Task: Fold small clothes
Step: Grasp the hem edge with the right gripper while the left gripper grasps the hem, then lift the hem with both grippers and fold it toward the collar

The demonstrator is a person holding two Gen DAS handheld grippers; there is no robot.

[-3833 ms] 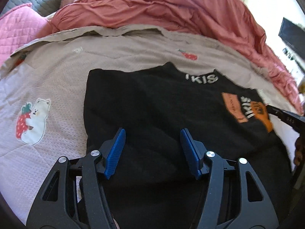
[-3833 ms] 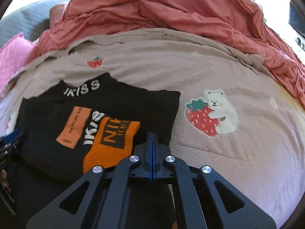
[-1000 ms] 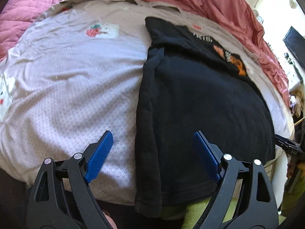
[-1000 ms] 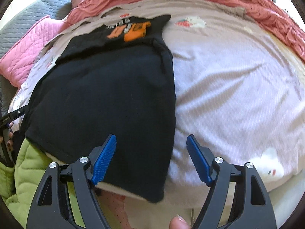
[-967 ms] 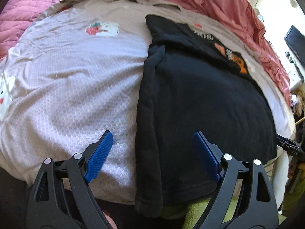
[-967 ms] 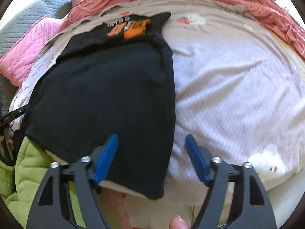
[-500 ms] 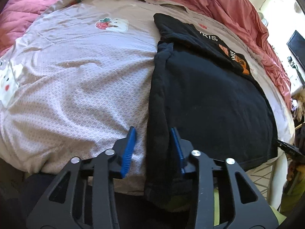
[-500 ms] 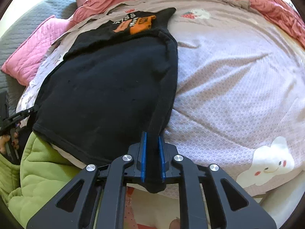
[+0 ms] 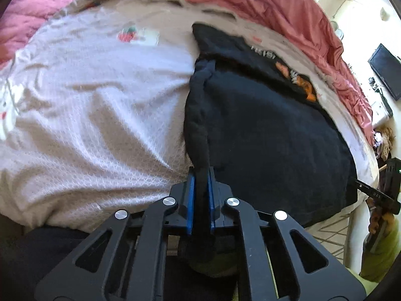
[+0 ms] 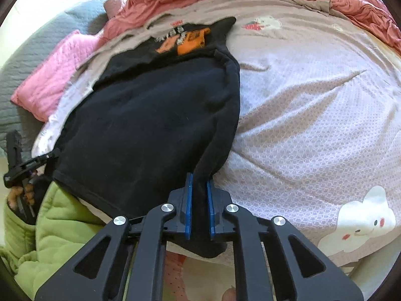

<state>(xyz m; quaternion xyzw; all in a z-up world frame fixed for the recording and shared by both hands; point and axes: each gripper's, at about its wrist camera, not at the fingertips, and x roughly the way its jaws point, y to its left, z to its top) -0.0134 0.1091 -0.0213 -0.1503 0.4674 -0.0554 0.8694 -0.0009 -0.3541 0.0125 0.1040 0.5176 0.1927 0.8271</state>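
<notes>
Both grippers' jaws clamped on black shirt [image 9: 270, 135] hem

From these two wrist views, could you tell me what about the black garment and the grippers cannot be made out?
- Left wrist view: the black garment hem corner is hidden between the left gripper pads; the white lettering is motion-blurred, unreadable.
- Right wrist view: the clamped corner is hidden inside the right gripper; the orange print is too small and blurred to read.
- Both views: the garment's underside lies against the bedsheet, unseen.
</notes>
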